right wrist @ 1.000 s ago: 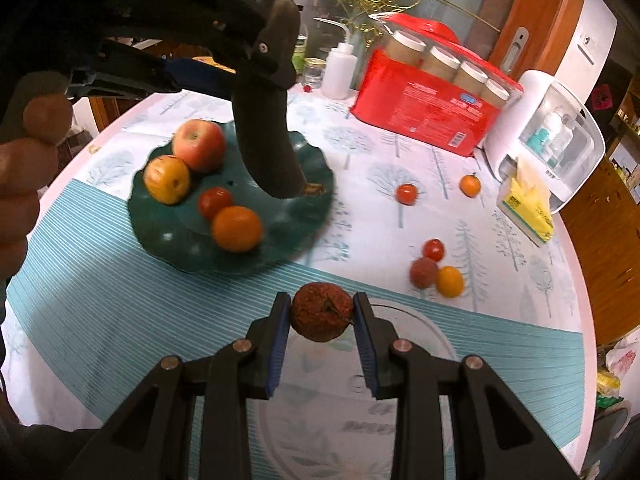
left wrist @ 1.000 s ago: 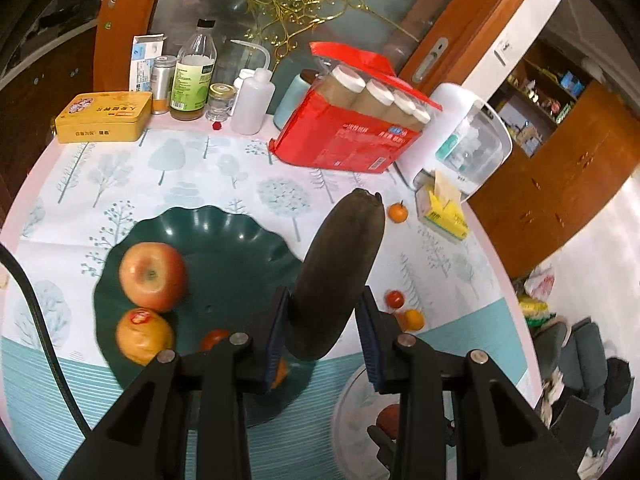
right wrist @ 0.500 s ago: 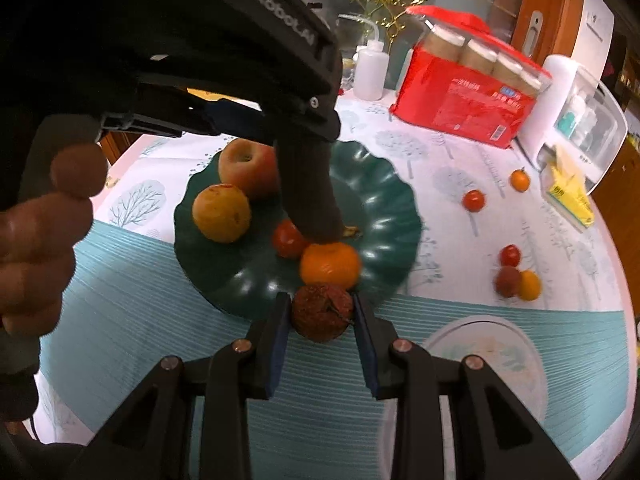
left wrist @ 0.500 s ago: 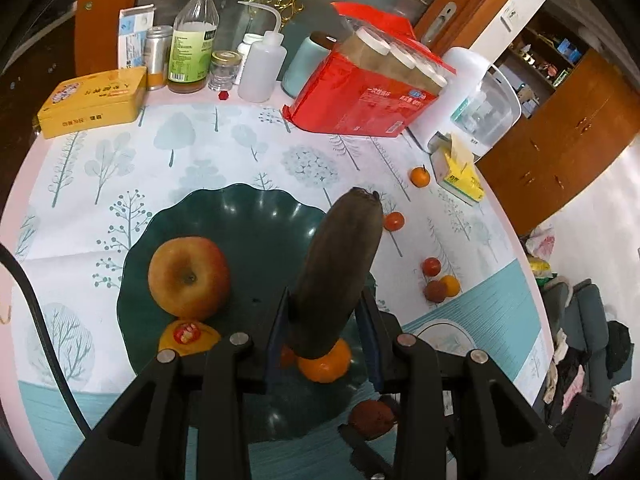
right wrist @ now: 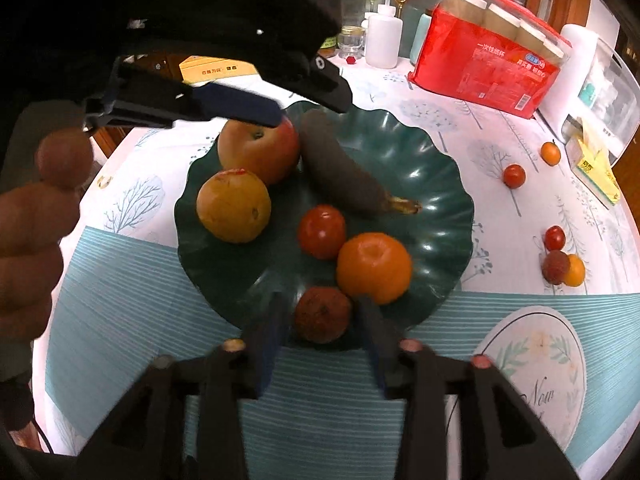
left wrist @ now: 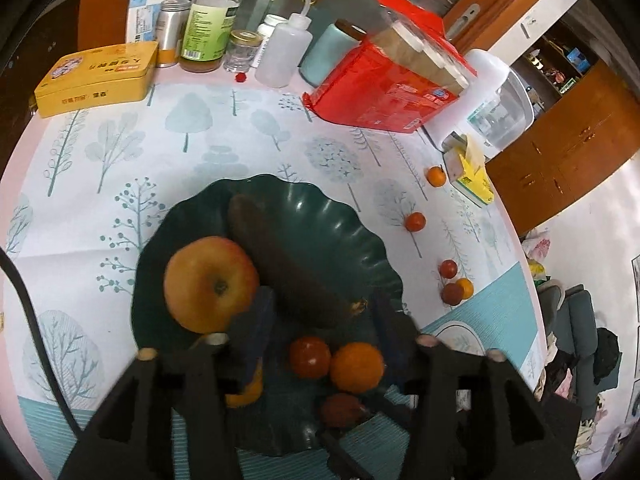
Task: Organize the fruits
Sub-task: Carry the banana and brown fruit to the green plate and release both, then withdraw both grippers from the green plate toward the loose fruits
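A dark green scalloped plate holds an apple, a yellow-orange fruit, a dark overripe banana, a red tomato, an orange and a brown lychee. My left gripper is open above the plate, its jaws apart either side of the banana's stem end, and empty. My right gripper is open, jaws apart either side of the lychee, which rests at the plate's near rim.
Loose small fruits lie on the tablecloth right of the plate: cherry tomatoes, a small orange and a lychee beside a kumquat. A white round mat lies front right. A red cup package, bottles, a yellow tin stand at the back.
My left gripper has opened and let the banana down onto the plate. My right gripper moved over the plate's near rim and opened, leaving the lychee there.
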`<state>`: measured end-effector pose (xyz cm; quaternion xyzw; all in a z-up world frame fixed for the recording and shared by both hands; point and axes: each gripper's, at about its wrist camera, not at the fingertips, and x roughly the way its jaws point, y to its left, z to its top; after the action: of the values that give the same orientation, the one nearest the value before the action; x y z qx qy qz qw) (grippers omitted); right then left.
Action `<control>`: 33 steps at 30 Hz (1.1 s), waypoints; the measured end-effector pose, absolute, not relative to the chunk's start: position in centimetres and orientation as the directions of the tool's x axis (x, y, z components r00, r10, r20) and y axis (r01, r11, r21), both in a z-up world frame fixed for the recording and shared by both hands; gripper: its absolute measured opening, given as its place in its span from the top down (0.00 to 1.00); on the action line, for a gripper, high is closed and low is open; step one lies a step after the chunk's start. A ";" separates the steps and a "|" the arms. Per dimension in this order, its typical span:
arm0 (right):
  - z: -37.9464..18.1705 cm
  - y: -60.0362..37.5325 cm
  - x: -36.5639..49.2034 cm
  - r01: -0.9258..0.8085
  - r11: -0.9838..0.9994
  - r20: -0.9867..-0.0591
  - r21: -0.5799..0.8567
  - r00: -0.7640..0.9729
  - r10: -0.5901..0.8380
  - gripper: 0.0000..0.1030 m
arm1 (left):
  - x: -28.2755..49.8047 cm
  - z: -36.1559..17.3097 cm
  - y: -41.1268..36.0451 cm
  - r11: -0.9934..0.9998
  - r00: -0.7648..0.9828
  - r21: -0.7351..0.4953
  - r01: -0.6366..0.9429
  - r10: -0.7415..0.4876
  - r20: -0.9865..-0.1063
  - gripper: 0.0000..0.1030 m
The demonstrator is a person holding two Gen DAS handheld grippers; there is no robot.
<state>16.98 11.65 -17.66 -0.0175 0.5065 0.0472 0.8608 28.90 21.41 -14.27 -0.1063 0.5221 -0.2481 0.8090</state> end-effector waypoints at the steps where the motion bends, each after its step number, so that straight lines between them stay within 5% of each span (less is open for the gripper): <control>1: -17.6 11.6 17.0 -0.096 0.995 -0.871 0.019 0.487 0.063 0.46 | 28.9 -14.2 21.6 0.859 0.335 -0.425 0.286 -0.505 -0.796 0.45; 19: -16.6 7.7 13.9 0.099 0.995 -0.889 -0.018 0.453 -0.061 0.41 | 24.9 -13.4 21.5 0.842 0.251 -0.461 0.280 -0.528 -0.811 0.21; 33: -16.6 1.8 8.4 0.198 0.980 -0.899 -0.034 0.422 -0.117 0.37 | 19.9 -14.4 18.3 0.840 0.192 -0.449 0.305 -0.515 -0.835 0.17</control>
<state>8.43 1.81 -16.60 0.0383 0.5296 -0.0933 0.8422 19.86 18.32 -14.36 -0.0913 0.5767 -0.2676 0.7665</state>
